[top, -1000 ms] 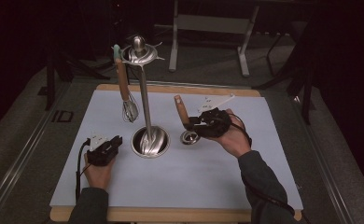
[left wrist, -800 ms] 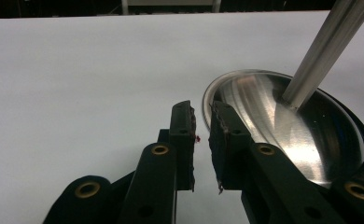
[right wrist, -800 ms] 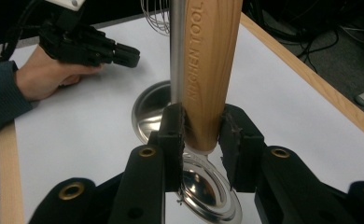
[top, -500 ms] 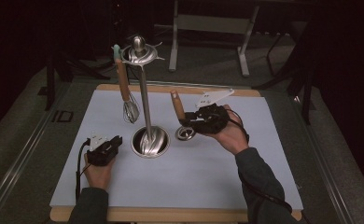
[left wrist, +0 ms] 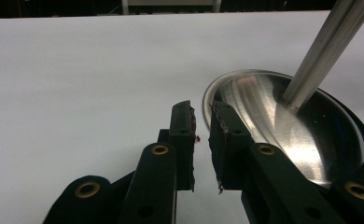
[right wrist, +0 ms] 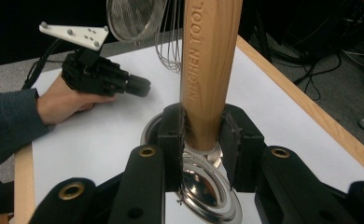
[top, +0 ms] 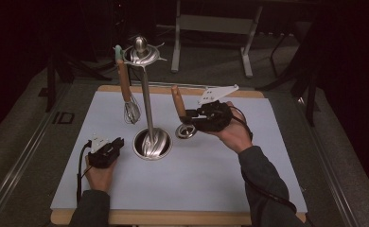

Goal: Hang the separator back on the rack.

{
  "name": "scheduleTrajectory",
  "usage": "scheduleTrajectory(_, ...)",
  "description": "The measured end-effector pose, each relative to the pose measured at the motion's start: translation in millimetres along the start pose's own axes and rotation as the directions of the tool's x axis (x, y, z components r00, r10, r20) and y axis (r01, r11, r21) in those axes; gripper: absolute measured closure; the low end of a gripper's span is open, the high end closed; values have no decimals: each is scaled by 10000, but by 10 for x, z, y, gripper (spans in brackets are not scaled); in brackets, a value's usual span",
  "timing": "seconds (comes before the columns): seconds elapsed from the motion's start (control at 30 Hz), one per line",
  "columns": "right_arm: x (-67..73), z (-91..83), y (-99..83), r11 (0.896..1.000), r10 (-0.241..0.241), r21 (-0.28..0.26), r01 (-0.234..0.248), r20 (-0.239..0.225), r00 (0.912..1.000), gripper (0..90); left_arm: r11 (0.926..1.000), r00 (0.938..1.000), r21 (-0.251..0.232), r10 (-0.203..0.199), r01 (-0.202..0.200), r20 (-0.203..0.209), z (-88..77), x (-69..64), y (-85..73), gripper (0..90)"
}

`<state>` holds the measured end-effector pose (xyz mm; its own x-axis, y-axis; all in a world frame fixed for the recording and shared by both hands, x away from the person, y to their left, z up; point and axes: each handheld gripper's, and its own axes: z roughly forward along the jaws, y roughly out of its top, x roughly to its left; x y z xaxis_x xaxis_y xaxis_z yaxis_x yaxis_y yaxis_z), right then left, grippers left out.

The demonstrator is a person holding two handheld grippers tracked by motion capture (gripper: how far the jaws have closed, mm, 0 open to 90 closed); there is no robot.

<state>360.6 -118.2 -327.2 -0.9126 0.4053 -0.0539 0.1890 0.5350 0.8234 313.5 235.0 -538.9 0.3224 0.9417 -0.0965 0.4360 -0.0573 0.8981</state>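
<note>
Right gripper (top: 188, 116) lifted strainer (top: 180, 113) beside stand (top: 147, 109).

Wooden handle (right wrist: 209, 70) clamped between the right hand-held gripper (right wrist: 202, 140), metal bowl (right wrist: 208, 189) underneath.

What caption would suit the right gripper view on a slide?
Right hand-held gripper clamps a wooden-handled kitchen tool above the white mat.
</note>
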Motion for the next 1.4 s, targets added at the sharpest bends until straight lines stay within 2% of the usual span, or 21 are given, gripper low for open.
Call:
scheduleTrajectory(0.33, 95, 7, 202, 9986, -277, -456, 267, -226, 9994, 709, 10000, 10000, -9, 16, -16, 4, -1, 1, 0, 796)
scheduleTrajectory(0.8, 213, 6, 476, 9935, -575, -996, 547, -253, 9980, 709, 10000, 10000, -21, 36, -36, 23, -3, 1, 0, 796)
scheduleTrajectory(1.4, 311, 13, 637, 9891, -637, -1355, 583, -358, 9973, 709, 10000, 10000, -36, 47, -47, 24, -3, 1, -1, 796)
